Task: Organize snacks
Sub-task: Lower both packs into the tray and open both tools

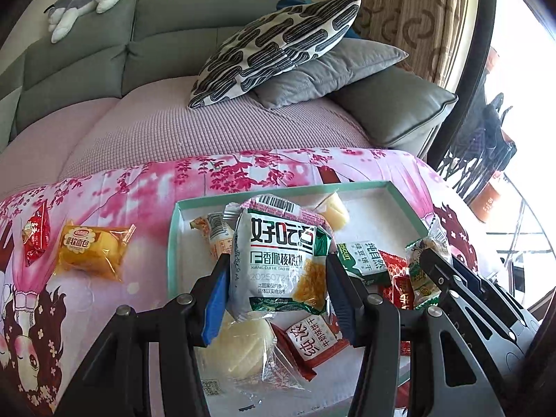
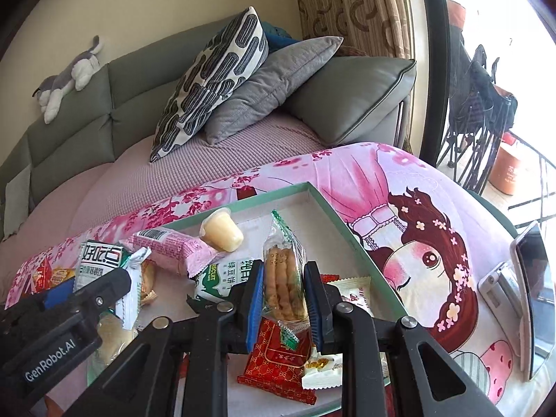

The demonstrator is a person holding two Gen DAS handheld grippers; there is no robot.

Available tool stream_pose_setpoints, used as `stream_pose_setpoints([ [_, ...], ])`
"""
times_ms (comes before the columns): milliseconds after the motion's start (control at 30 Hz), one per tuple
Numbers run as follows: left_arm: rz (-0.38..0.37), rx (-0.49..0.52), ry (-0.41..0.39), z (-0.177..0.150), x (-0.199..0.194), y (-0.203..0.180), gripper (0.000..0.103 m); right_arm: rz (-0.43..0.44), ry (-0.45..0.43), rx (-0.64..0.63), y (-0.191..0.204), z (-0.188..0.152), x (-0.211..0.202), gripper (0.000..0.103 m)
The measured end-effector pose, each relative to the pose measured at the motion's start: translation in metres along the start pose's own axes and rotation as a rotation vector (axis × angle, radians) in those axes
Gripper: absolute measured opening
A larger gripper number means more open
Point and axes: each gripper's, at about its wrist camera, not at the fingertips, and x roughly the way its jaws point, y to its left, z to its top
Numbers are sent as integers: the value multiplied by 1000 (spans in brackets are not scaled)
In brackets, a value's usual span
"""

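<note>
Since both your tools are loaded, read the scene as mid-sort, not finished.

Left gripper (image 1: 278, 278): your jaws are clamped on the walnut pack (image 1: 281, 260), a white and green pouch held upright between the pads, above the box.

Right gripper (image 2: 283, 299): your jaws are clamped tight on the twist pack (image 2: 283, 274), a clear sachet with fried sticks inside, standing upright between the pads.

Box (image 1: 172, 246): a shallow mint-rimmed tray, lying under and ahead of both tools on the pink cloth (image 1: 146, 187).

Done, as I judge it: several snacks already lie in the box. Ahead of your right gripper sit the jelly cup (image 2: 222, 231) and the pink bar (image 2: 173, 248); the biscuit pack (image 2: 222, 274) lies just left of the jaws; the red sachet (image 2: 278, 365) lies beneath them.

Left to do: two snacks lie outside the box, well to the left of your left gripper: the bread (image 1: 92, 252) and the small red pack (image 1: 34, 238) beside it. Both held packs also need a place.

Order inside: the contents look heaped and overlapping, so the tidying seems only partly done.

Free room: the far right corner of the box, ahead of your right gripper, shows bare floor.

Nearby: a phone (image 2: 528, 299) on a stand, to the right of your right gripper, apart from the box.
</note>
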Motion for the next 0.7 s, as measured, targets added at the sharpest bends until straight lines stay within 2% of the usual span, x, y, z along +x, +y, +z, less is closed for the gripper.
stream_pose_setpoints([
  [400, 10, 1, 43, -6, 15, 1, 56, -25, 23, -30, 7, -1, 3, 25],
  [700, 18, 19, 65, -6, 15, -4, 61, -33, 56, -38, 10, -1, 6, 26],
])
